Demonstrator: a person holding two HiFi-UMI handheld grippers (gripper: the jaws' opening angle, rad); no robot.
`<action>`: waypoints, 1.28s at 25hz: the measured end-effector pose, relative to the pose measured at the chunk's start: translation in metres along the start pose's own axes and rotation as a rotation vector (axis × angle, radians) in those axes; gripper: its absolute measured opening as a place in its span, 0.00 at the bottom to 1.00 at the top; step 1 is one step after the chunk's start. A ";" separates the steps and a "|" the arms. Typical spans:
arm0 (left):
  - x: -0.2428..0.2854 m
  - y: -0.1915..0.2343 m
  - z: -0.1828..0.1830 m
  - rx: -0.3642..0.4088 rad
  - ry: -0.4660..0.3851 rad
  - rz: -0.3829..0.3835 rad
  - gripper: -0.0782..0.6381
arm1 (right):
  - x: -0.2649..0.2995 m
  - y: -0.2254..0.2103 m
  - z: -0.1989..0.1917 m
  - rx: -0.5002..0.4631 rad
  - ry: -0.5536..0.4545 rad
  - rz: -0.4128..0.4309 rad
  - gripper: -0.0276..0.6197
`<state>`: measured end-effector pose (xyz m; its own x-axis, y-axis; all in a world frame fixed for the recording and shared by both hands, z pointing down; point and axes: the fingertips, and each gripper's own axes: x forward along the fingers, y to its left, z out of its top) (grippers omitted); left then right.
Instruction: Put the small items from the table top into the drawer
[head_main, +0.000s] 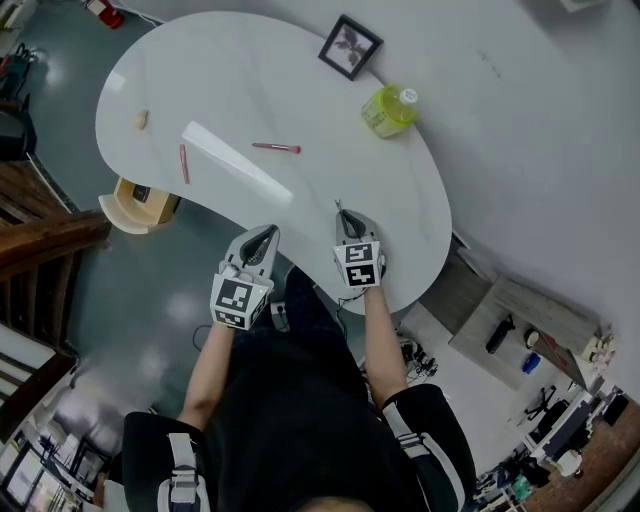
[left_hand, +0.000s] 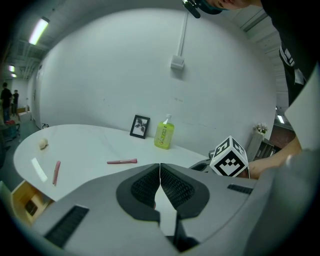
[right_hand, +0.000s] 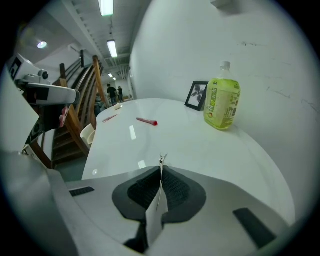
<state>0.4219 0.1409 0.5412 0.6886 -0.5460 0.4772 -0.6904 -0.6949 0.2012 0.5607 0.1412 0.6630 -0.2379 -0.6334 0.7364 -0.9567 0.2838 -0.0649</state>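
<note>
My right gripper (head_main: 343, 213) (right_hand: 161, 167) hovers over the near edge of the white table (head_main: 300, 90), shut on a small thin metal pin (right_hand: 161, 160) whose tip pokes out beyond the pads. My left gripper (head_main: 270, 231) (left_hand: 160, 166) is just off the table's near edge, to the left of the right one; its jaws are together with nothing between them. A pink pen (head_main: 276, 148) (left_hand: 121, 161) (right_hand: 146, 121) lies mid-table. A second reddish pen (head_main: 184, 163) (left_hand: 56, 172) and a small beige lump (head_main: 140, 120) (left_hand: 43, 144) lie further left. The open light-wood drawer (head_main: 140, 205) (left_hand: 27, 202) sticks out under the table's left edge.
A green bottle (head_main: 390, 110) (right_hand: 223, 104) and a black photo frame (head_main: 350, 46) (left_hand: 140, 126) stand at the table's far side by the wall. A wooden staircase (head_main: 40, 225) is at the left. A low cabinet (head_main: 510, 320) sits at the right.
</note>
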 end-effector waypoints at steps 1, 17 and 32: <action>-0.002 0.000 0.001 -0.003 -0.007 0.004 0.14 | -0.004 0.001 0.005 0.000 -0.015 0.001 0.10; -0.051 0.001 0.060 0.013 -0.164 0.105 0.14 | -0.103 0.052 0.128 -0.136 -0.331 0.086 0.10; -0.144 0.101 0.068 -0.024 -0.253 0.300 0.14 | -0.074 0.186 0.207 -0.251 -0.416 0.290 0.10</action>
<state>0.2682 0.1172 0.4351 0.4861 -0.8234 0.2928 -0.8723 -0.4774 0.1056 0.3659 0.0922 0.4570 -0.5798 -0.7197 0.3819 -0.7850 0.6189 -0.0255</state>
